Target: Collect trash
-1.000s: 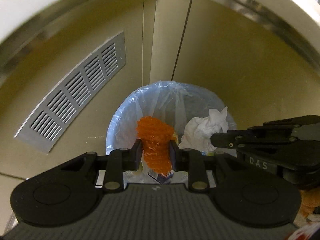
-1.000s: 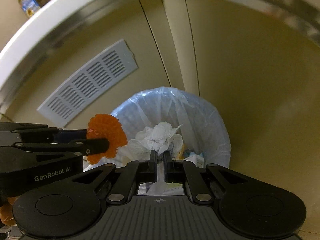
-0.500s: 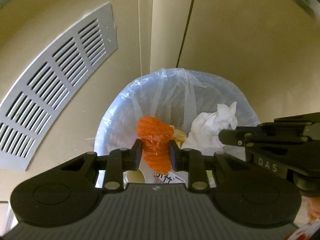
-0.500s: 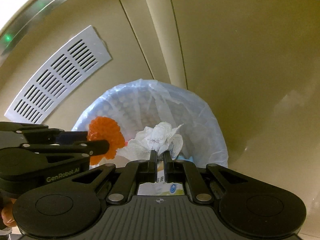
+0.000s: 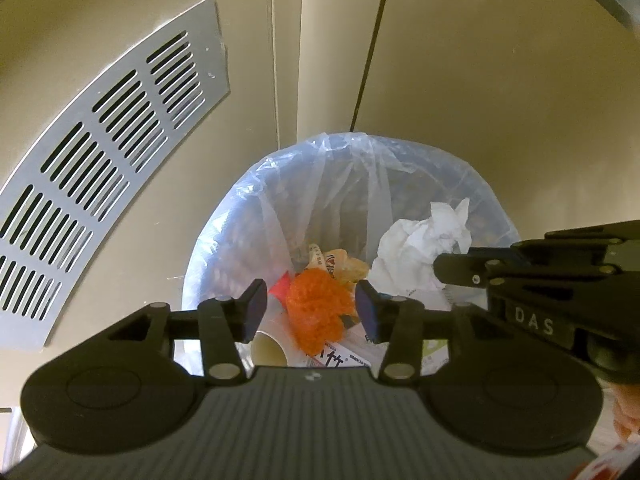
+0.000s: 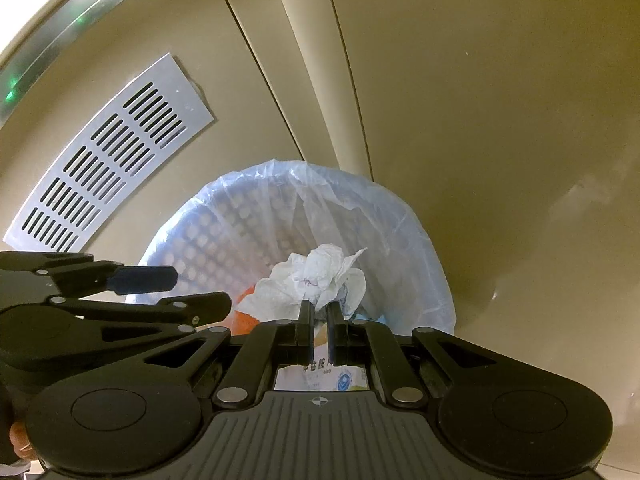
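1. The left gripper (image 5: 311, 312) has just been opening; its jaws stand apart, and the orange net (image 5: 318, 312) lies free below them on the rubbish inside the lined bin (image 5: 224, 240).
2. The right gripper (image 6: 319, 316) pinches the crumpled tissue (image 6: 316, 276), directly over the bin's middle, so release drops it straight in.

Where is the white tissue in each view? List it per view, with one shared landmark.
Left wrist view: tissue right of centre, over the bin, at the right tool's tip.
Right wrist view: tissue at centre, pinched in the right tool.
Shared landmark: the bag-lined bin.
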Demonstrator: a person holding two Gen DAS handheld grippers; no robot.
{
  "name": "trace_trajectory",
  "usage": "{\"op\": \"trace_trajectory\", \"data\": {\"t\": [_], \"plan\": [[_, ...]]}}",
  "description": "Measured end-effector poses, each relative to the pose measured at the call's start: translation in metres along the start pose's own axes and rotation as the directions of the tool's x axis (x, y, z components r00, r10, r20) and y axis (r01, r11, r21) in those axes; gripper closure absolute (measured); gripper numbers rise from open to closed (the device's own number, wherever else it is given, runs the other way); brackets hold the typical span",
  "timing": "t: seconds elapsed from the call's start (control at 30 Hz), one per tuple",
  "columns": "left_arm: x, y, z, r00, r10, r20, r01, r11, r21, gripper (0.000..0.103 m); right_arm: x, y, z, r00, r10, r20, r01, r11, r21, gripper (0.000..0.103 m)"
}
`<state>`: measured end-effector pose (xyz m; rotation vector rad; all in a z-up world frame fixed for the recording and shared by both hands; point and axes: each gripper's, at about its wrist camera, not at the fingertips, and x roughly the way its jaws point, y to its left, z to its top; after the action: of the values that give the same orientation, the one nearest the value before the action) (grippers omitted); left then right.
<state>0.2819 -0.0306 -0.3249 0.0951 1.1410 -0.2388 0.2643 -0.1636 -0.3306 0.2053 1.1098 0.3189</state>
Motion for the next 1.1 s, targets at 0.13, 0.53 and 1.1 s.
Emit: {"op": "trace_trajectory", "data": {"t": [0.13, 0.53, 1.1], "plan": [[-0.005, 0.002, -0.002, 1.0, 0.0, 0.002, 0.0, 1.0, -0.001, 0.058, 0.003, 0.002, 0.0, 1.0, -0.002, 0.001, 0.002, 1.0, 0.002, 0.097], [-0.015, 0.009, -0.003, 1.0, 0.003, 0.014, -0.002, 0.999, -0.036, 0.058, 0.006, 0.008, 0.003, 1.0, 0.003, 0.002, -0.003, 1.0, 0.025, 0.059], [-0.078, 0.001, -0.024, 0.996, 0.04, 0.078, -0.036, 0.998, -0.052, 0.053, -0.055, 0.013, -0.011, 0.995, 0.037, 0.089, -0.041, 0.998, 0.044, 0.03]]}}
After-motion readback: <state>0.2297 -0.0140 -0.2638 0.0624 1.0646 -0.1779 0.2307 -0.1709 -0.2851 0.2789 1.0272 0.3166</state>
